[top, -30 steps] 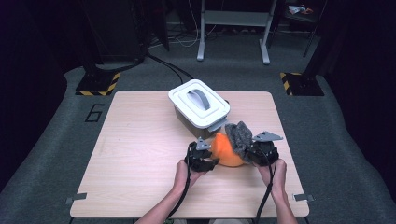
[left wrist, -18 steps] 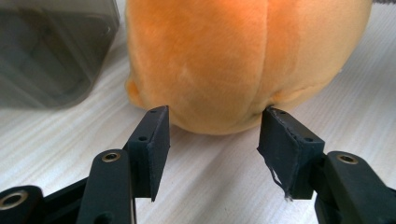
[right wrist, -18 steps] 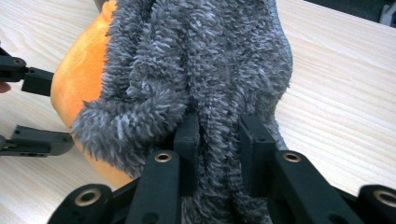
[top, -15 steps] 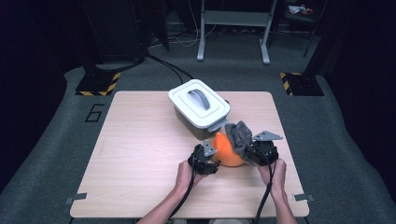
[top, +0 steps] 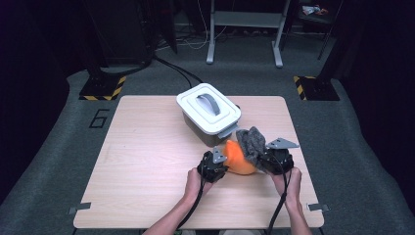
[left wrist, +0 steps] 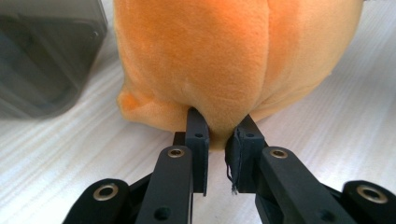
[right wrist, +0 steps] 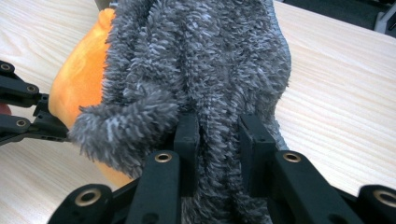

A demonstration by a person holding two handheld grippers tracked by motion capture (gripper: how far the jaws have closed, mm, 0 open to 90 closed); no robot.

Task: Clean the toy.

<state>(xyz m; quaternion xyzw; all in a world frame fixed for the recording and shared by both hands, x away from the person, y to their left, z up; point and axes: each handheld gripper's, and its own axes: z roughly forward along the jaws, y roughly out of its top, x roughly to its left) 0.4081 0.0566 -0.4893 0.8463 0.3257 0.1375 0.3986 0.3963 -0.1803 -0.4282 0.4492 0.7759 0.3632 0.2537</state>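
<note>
Between the earlier high view and the current one, both hands have kept their places in the lower centre of the frame; the only change is at the left gripper [top: 213, 165], whose jaws have just been closing and now pinch a fold of the orange plush toy [top: 239, 158].

In the left gripper view, the two black jaws meet at lower centre and clamp the bottom edge of the orange plush toy [left wrist: 233, 60], which occupies the upper half of the frame and rests on the wooden table [left wrist: 56, 154]. A dark container wall [left wrist: 46, 56] stands at upper left.

The right gripper [top: 274, 159] is clenched on the grey fuzzy cloth [top: 250, 142]. In the right gripper view, its jaws grip a ridge of the grey fuzzy cloth [right wrist: 210, 70] at lower centre; the cloth lies against the toy.

In the high view, the toy sits between the two grippers, just below the lidded container [top: 209, 111] at frame centre.
</note>
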